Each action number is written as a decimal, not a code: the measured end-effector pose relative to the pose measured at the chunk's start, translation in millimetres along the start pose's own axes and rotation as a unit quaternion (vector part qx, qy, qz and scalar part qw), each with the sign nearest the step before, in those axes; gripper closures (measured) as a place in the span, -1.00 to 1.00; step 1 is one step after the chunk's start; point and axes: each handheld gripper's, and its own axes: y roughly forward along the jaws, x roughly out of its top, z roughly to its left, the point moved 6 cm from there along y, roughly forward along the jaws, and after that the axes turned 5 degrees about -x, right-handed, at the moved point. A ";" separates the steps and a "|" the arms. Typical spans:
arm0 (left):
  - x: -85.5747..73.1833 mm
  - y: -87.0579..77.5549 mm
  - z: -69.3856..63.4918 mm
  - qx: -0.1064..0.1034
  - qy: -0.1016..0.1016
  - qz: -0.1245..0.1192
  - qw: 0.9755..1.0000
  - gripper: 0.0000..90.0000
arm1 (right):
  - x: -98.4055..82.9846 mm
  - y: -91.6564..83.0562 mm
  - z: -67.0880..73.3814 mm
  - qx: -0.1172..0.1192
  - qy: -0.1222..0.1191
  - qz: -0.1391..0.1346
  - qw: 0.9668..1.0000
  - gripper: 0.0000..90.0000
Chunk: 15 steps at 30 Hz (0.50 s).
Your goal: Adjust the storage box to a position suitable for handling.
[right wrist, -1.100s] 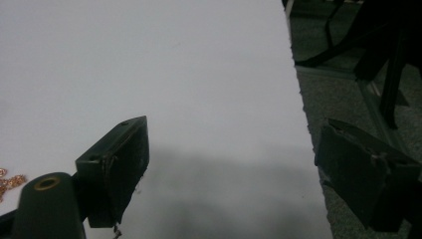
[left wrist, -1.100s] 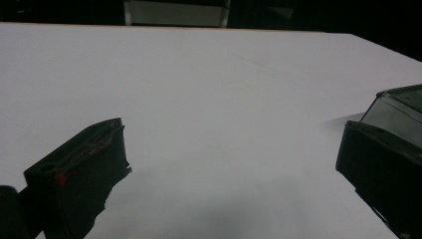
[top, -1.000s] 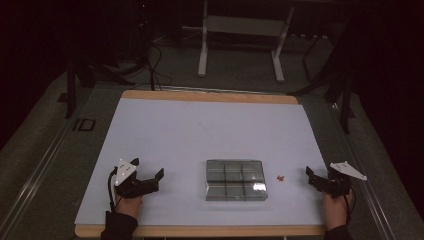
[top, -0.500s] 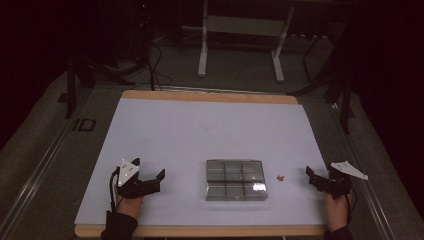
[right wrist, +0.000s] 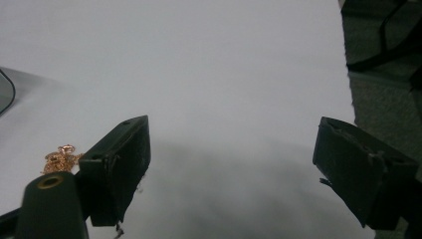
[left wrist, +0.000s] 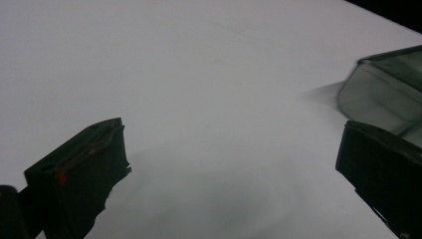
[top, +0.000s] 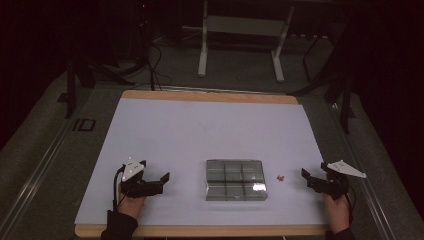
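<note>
lying just beyond the right gripper point(top: 306, 176), a little toward the box side of its fingertips, is a tiny gold-orange trinket point(top: 281, 177), which in the right gripper view sits just outside the near jaw point(right wrist: 60, 159); it looks like a small bunched chain or charm, though too small to tell for sure. it will likely handle as very light and loose, prone to slipping or spilling out of a pinch, so the best hold is probably across the thickest clump, jaws brought low to the surface. both pairs of fingers stand wide apart with nothing between them. the clear compartment box point(top: 235, 179) rests between the two grippers, just ahead of the left gripper point(top: 165, 178) and off its far jaw in the left gripper view point(left wrist: 383, 94); it looks stiff, smooth and slippery. the table point(top: 210, 130) is a flat, matte, pale sheet with a wooden edge, giving little grip for scooping. around it the room is dark, with cables and a stand frame point(top: 240, 35) on the floor beyond.
</note>
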 end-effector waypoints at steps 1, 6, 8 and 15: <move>0.0 0.0 0.0 0.000 0.000 0.000 1.000 -1.00 | 0.0 0.0 0.0 0.000 0.000 0.000 1.000 -0.69; 2.4 3.9 -9.4 -0.019 0.015 0.008 1.000 -1.00 | 6.2 -5.5 5.7 0.031 0.002 -0.004 1.000 -0.70; 5.0 4.5 -13.6 -0.037 0.018 0.013 0.999 -1.00 | 12.5 -9.9 11.1 0.054 -0.007 -0.010 0.998 -0.70; 11.0 6.1 -27.6 -0.077 0.034 0.020 0.996 -1.00 | 22.5 -15.4 24.9 0.075 -0.037 -0.023 0.996 -0.75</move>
